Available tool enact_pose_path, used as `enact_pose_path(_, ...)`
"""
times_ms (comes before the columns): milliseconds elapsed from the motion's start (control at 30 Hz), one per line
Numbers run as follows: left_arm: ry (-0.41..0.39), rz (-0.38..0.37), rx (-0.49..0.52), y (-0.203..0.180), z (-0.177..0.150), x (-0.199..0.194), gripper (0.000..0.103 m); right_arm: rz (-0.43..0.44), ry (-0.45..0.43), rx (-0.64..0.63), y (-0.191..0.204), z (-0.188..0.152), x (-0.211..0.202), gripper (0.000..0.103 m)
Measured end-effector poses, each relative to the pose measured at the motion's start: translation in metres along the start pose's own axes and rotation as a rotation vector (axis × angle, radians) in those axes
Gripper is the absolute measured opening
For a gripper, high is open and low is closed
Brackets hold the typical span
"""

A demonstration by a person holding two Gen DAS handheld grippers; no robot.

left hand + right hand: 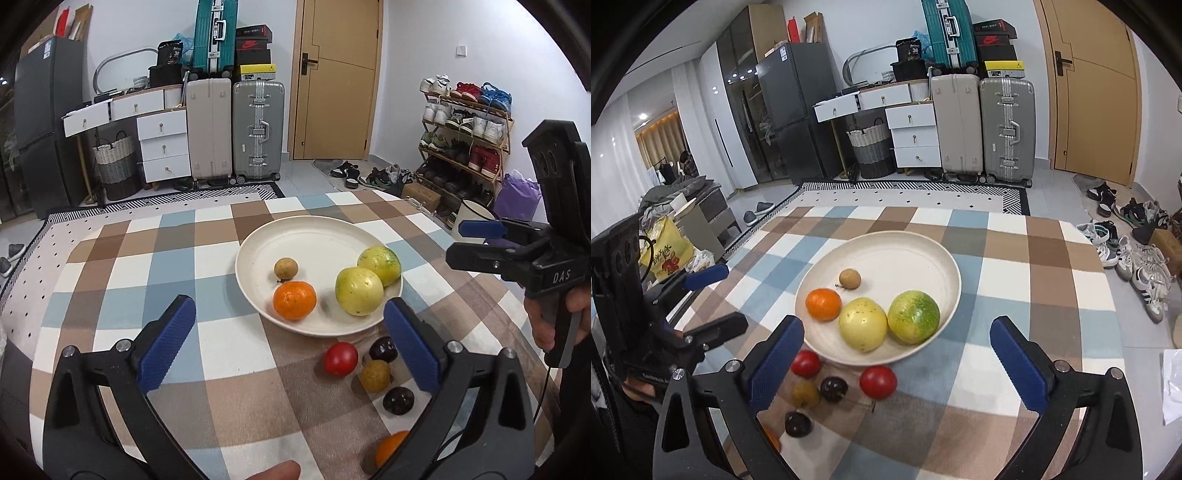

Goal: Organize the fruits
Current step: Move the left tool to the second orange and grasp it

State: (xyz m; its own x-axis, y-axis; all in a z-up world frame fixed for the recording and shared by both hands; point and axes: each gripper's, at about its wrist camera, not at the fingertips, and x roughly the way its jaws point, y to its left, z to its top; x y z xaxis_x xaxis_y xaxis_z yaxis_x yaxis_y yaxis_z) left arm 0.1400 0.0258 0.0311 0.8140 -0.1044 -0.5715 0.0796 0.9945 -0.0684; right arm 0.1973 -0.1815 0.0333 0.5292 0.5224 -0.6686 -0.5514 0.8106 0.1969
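Observation:
A cream plate [295,236] [916,254] on the checked tablecloth holds an orange [294,300] [823,304], a small brown fruit [286,268] [849,278], a yellow fruit [359,291] [863,324] and a yellow-green fruit [380,260] [913,316]. Loose on the cloth before the plate lie two red tomatoes [878,381] [806,363], two dark plums [834,388] [798,424], a brown fruit [805,394] and a partly hidden orange [391,446]. My left gripper [290,347] is open and empty above the cloth near the plate's front rim. My right gripper [897,365] is open and empty over the loose fruits.
The checked cloth [166,258] covers the table. Beyond its far edge stand suitcases [258,129], white drawers [162,144], a fridge [790,110] and a door [336,77]. A shoe rack [465,140] is at the right; shoes [1137,258] lie on the floor.

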Motion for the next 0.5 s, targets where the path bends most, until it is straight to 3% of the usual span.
enact_pose_path(500,-0.005,0.005,0.021,-0.023,-0.039,-0.055,0.101,-0.015,0.009,-0.013,0.023,-0.035,-0.025,0.103)
